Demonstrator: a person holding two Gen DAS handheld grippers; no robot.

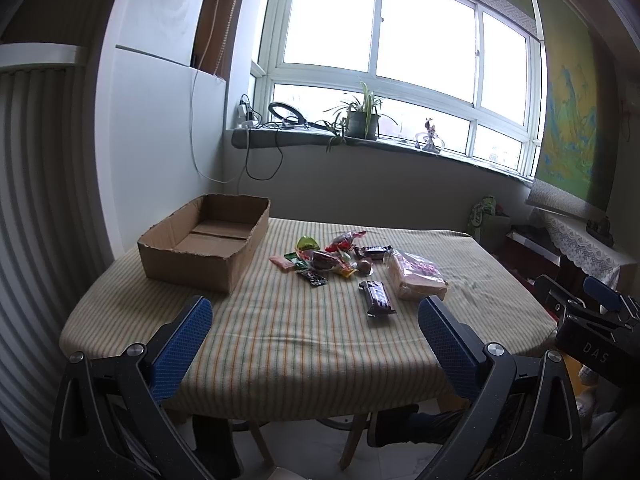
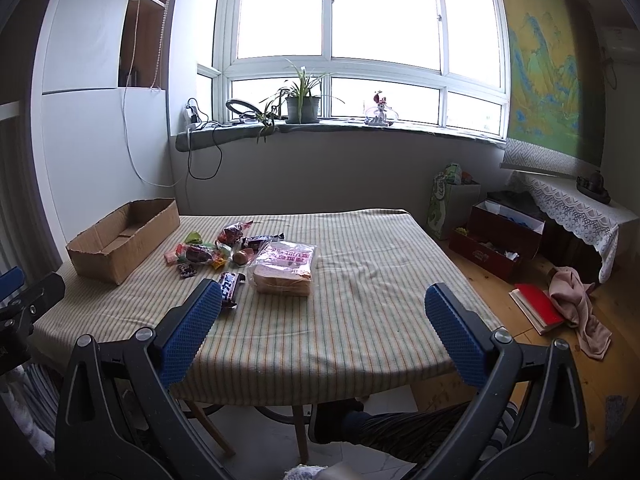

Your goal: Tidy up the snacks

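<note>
An empty open cardboard box [image 1: 208, 240] [image 2: 120, 240] stands at the table's far left. A pile of small wrapped snacks [image 1: 328, 258] [image 2: 212, 248] lies mid-table. A dark chocolate bar [image 1: 378, 298] [image 2: 231, 286] lies nearer me, beside a clear bag of sliced bread [image 1: 416, 276] [image 2: 286, 268]. My left gripper [image 1: 316, 320] is open and empty over the near table edge. My right gripper [image 2: 324, 310] is open and empty, also at the near edge; it also shows in the left wrist view [image 1: 592, 312].
The table wears a striped cloth [image 1: 280, 340] [image 2: 360, 260]. A windowsill with a potted plant [image 2: 302, 100] runs behind it. Right of the table on the wood floor are red boxes [image 2: 496, 240], a red book [image 2: 538, 308] and a pink cloth [image 2: 576, 304].
</note>
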